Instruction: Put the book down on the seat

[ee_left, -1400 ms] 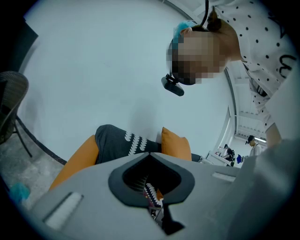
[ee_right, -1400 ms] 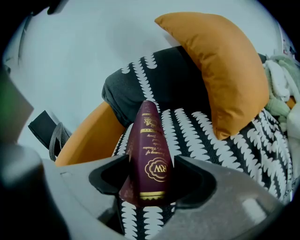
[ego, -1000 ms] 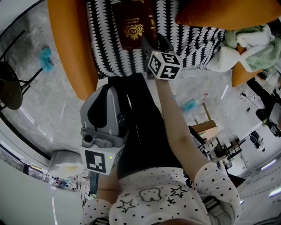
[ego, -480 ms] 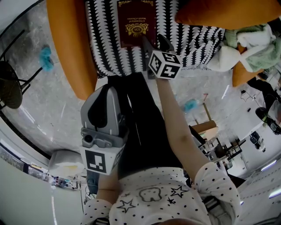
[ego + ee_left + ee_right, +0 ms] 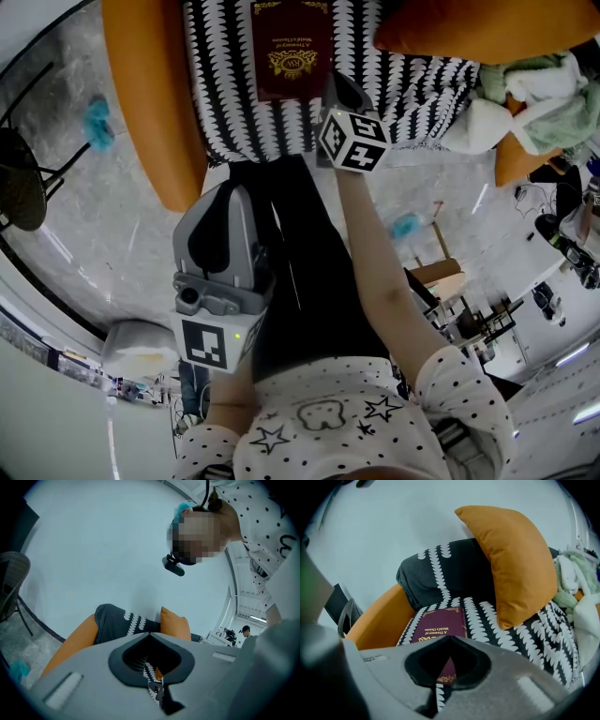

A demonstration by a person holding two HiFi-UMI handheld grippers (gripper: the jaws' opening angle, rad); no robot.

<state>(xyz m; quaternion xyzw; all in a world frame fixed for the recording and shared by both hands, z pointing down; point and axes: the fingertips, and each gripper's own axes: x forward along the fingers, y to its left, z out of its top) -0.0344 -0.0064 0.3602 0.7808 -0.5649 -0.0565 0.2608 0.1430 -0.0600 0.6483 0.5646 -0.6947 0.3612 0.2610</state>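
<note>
Book (image 5: 292, 47) flat on seat (image 5: 225, 94); cushion (image 5: 469, 28) right of book; armrest (image 5: 150, 103) left of seat.

Bright, even indoor light, and the shadows stay soft. Heavy fisheye bend everywhere, plus dark corners in both gripper views. The glossy floor (image 5: 66, 253) throws streaky glare around 9 o'clock in the head view.

head view steeply down from above; gripper views low, along their jaws; patterned seat (image 5: 217, 84) common to all three
</note>
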